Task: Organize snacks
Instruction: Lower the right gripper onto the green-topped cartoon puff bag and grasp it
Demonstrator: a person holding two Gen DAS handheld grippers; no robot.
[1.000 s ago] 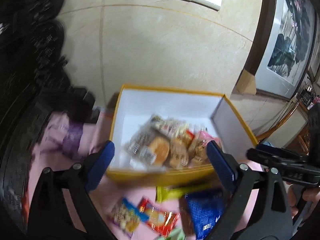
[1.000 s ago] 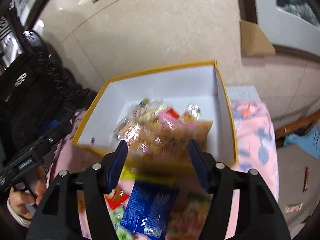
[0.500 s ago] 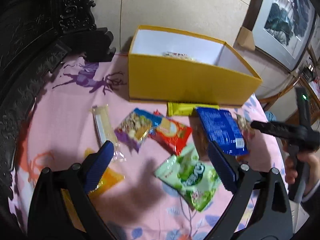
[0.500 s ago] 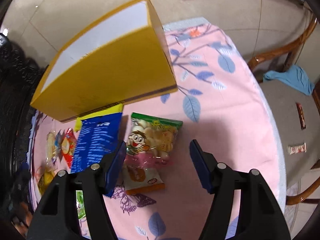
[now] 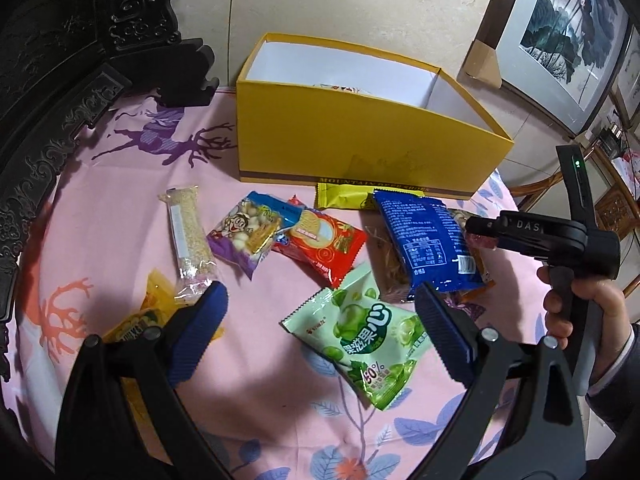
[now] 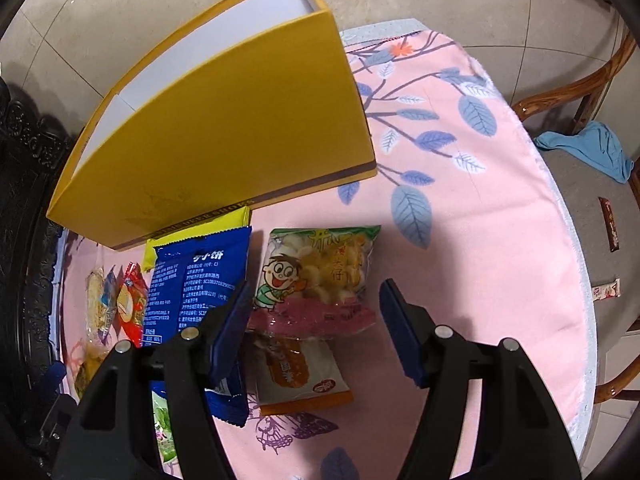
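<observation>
A yellow box [image 5: 360, 140] [image 6: 240, 128] stands open at the back of a pink cloth, with some snacks inside. Loose packets lie in front of it: a green one [image 5: 368, 336], a blue one [image 5: 424, 240] [image 6: 196, 292], a red one [image 5: 320, 244], a purple-cornered one [image 5: 244, 232], a clear bar [image 5: 188, 240] and a yellow one [image 5: 136, 320]. My left gripper [image 5: 320, 332] is open and empty over the green packet. My right gripper [image 6: 314, 316] is open and empty over a cartoon-boy puff packet [image 6: 316, 276], with an orange packet [image 6: 296, 376] beneath.
Dark carved wooden furniture [image 5: 60, 60] borders the table's left. A framed picture [image 5: 560, 32] leans on the wall at right. A wooden chair [image 6: 580, 92] with a blue cloth [image 6: 592, 152] stands beyond the table's right edge. Two snack bars [image 6: 610, 224] lie on the grey chair seat.
Both grippers have pulled back from over the box and come down toward the loose packets on the cloth. Both stay open and empty.
</observation>
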